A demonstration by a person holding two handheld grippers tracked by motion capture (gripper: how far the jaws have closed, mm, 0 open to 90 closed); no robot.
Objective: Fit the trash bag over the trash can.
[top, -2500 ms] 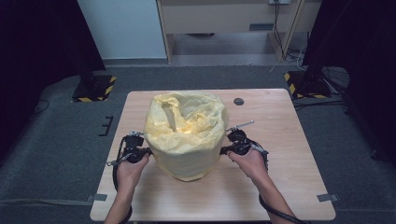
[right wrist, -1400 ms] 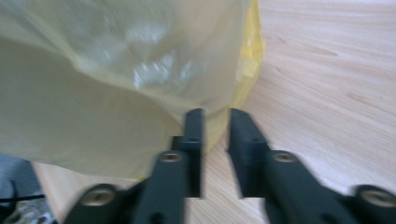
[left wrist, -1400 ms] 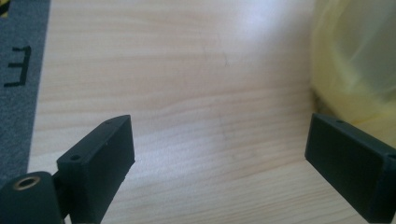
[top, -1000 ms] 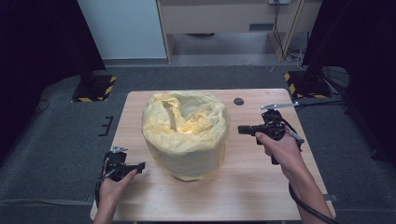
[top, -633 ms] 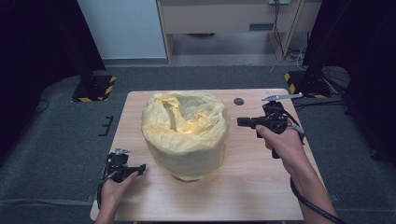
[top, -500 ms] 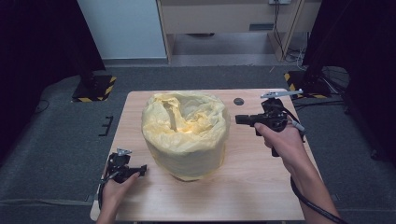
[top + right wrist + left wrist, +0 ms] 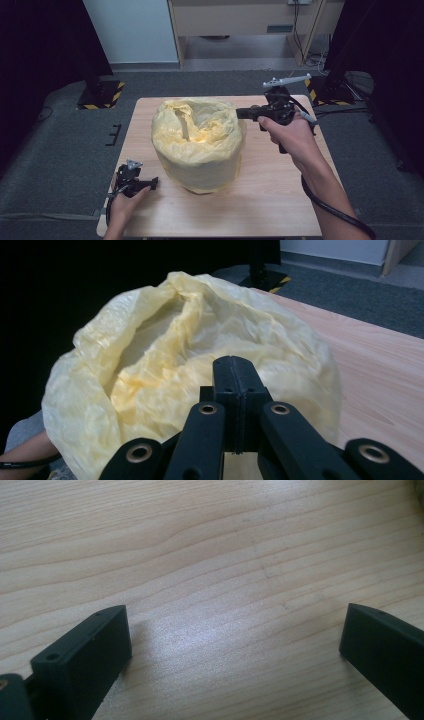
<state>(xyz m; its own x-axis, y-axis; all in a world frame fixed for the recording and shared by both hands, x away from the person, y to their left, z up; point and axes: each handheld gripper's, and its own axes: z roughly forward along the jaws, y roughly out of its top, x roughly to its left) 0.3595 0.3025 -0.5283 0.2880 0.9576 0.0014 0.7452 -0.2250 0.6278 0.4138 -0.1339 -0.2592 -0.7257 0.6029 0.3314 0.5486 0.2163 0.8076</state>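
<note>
A crumpled yellow plastic bag [image 7: 197,142] lines a round bin in the middle of the wooden table [image 7: 280,200], with its mouth open at the top. My right gripper [image 7: 241,113] is held up in the air just right of the bag's upper rim, pointing at it. Its jaws are shut with nothing in them. The right gripper view has those shut jaws [image 7: 235,371] aimed at the bag [image 7: 165,350]. My left gripper [image 7: 150,184] rests low near the front left corner, apart from the bag. Its jaws [image 7: 235,640] have just been opening and stand wide over bare wood, holding nothing.
Two black stands with yellow-and-black striped bases [image 7: 100,95] [image 7: 325,92] sit on the grey floor beyond the table's far corners. A wooden cabinet [image 7: 240,20] stands at the back. The right gripper's cable [image 7: 330,210] trails along the forearm.
Both grippers have left the bag's sides. The right hand has risen and moved in toward the bag's top rim. The left hand has stayed at the front left corner.
</note>
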